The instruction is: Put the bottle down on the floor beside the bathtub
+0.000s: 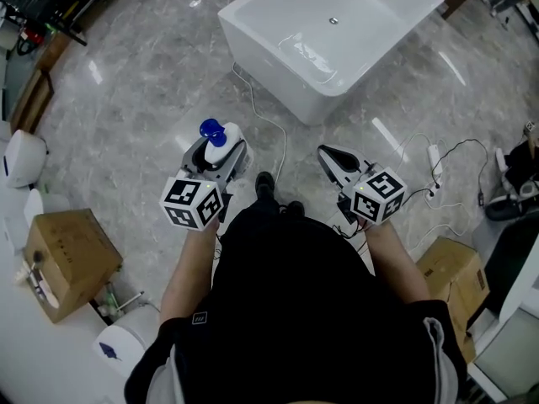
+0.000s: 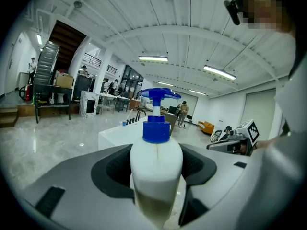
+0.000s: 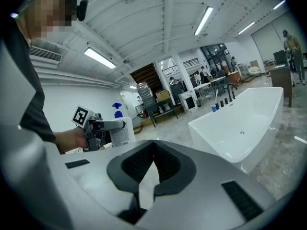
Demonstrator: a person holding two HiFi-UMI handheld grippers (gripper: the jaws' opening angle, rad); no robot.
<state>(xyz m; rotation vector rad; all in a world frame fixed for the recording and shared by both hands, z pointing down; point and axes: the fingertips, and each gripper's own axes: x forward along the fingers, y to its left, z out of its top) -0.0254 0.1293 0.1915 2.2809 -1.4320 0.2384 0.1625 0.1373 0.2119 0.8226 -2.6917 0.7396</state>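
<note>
Bottle [image 2: 156, 166], white plastic with a blue pump head, was held in the left gripper [image 1: 221, 151]. The jaws were clamped on its round body from both sides, and the pump pointed away from the gripper. It was carried in the air in front of the person, above the grey marble floor [image 1: 152, 82], and well apart from the white bathtub [image 1: 269, 70] ahead. The step of setting it down was not yet done.

I judge that the bottle is light to medium in weight. The lower part looked yellowish, maybe from liquid inside, so the weight probably sits low. The wall seems smooth and a little soft, so it could slip or dent under a hard squeeze. The best place to hold is the middle of the body, as here, and not the thin pump neck, which may turn or pull up. On the glossy floor it should be put down flat on its base, or it may tip over.

The right gripper [image 1: 327, 152] was held beside it, with its jaws closed together and nothing between them. A thin cable [image 1: 274, 129] lay on the floor near the bathtub.
</note>
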